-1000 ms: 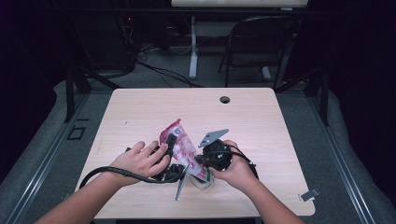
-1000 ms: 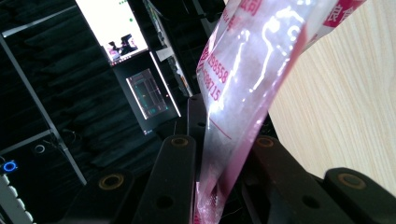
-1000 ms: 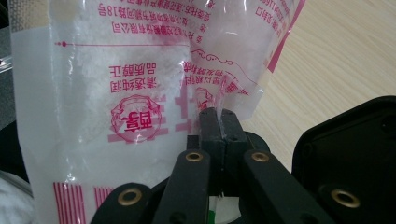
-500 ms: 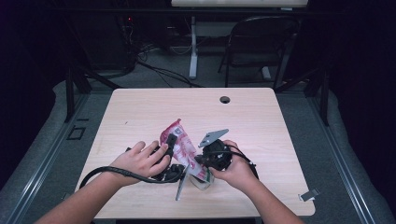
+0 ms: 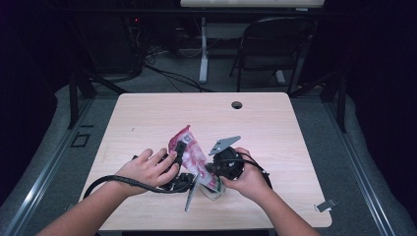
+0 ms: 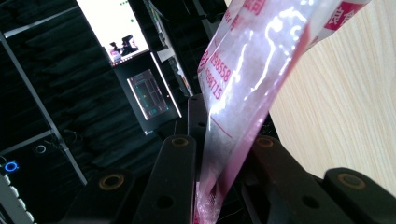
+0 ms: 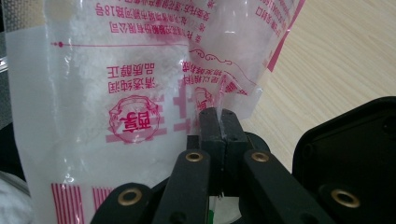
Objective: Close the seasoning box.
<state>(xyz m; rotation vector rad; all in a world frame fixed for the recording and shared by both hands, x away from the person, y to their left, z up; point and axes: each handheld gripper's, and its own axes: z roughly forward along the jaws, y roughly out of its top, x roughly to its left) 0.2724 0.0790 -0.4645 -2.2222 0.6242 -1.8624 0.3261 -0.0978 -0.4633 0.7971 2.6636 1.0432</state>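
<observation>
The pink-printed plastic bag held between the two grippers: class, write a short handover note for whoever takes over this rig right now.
Left gripper: shut on the plastic bag, pinching one edge.
Right gripper: shut on the plastic bag's other side.
Position: the bag is held up over the near middle of the wooden table; it holds a white powder. A clear container sits below the right hand.
Done: both grips set.
Left: apparently opening or emptying the bag; whether it is open cannot be told.

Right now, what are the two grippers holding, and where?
Both pinch the pink-and-clear bag: left gripper on one edge, right gripper on a lower corner.
</observation>
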